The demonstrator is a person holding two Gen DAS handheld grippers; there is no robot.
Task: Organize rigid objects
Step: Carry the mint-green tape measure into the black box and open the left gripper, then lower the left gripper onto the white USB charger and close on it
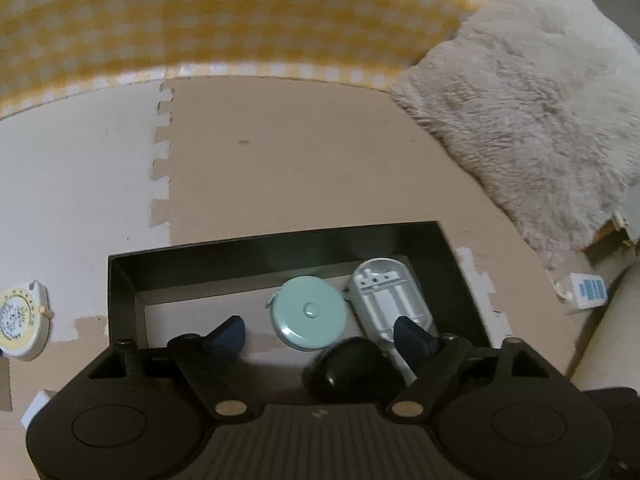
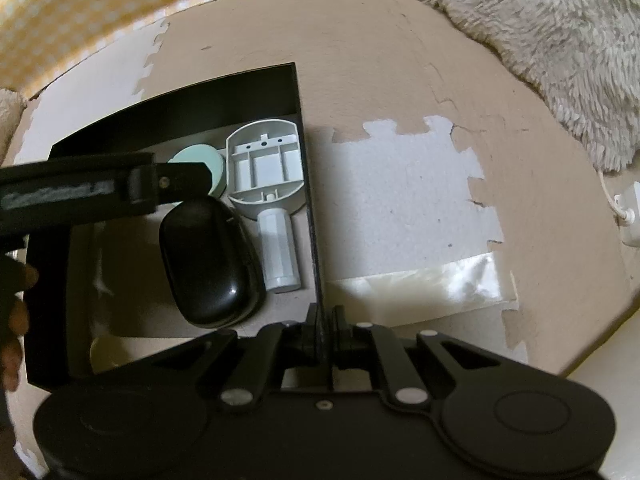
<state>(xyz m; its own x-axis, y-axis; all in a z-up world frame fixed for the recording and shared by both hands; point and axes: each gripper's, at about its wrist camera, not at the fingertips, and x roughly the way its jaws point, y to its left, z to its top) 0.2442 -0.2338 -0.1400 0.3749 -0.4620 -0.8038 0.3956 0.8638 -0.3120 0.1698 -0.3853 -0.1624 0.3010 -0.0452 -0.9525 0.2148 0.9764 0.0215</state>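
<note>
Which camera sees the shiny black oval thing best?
The right wrist view: the black oval case shows almost whole inside the black box. The left wrist view shows only its top, behind the left gripper.

The left wrist camera looks steeply down, close over the black box (image 1: 124,280); the right wrist camera looks down from the box's right wall (image 2: 314,216). Both share its interior and the floor mat (image 1: 304,152).

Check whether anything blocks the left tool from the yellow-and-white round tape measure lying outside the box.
Only the black box's left wall stands between the open left tool and the yellow-and-white round tape measure on the mat.
</note>
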